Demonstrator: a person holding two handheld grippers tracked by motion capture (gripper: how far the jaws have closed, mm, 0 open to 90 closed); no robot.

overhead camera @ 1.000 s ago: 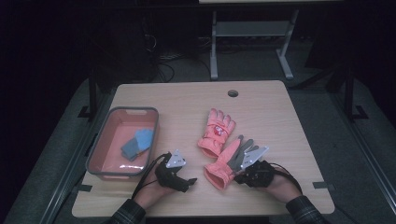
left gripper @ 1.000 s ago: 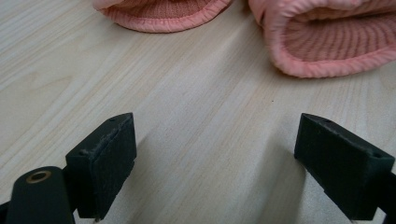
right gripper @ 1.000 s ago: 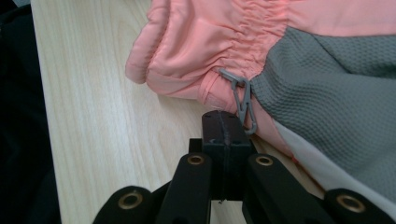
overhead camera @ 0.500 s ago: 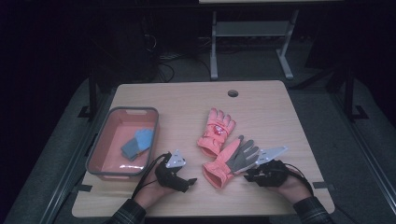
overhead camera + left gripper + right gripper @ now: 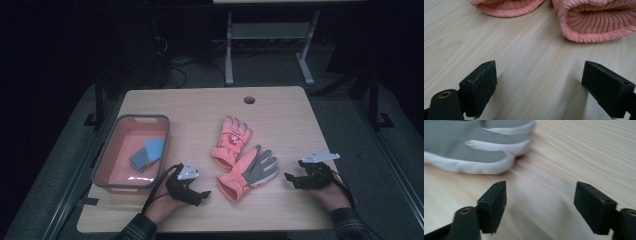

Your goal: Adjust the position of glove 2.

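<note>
Wooden table (image 5: 200,107) in a dark room, with two gloves in the middle. Using the grey-palmed pink glove (image 5: 250,172) as the landmark: the other pink glove (image 5: 231,141) lies touching its far-left side. The left gripper (image 5: 202,196) sits just left of its cuff, jaws wide apart with nothing between them. The right gripper (image 5: 290,178) is just right of its fingertips, jaws just been opening, empty too. Off to the left is a pink bin (image 5: 107,162) with blue cloths (image 5: 148,153) inside.

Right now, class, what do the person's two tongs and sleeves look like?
Both the left tongs and the right tongs are black, each topped by a grey three-cornered plate with a thin black cable trailing back. Blocky black pads have small holes. The sleeves are dark plaid.
</note>
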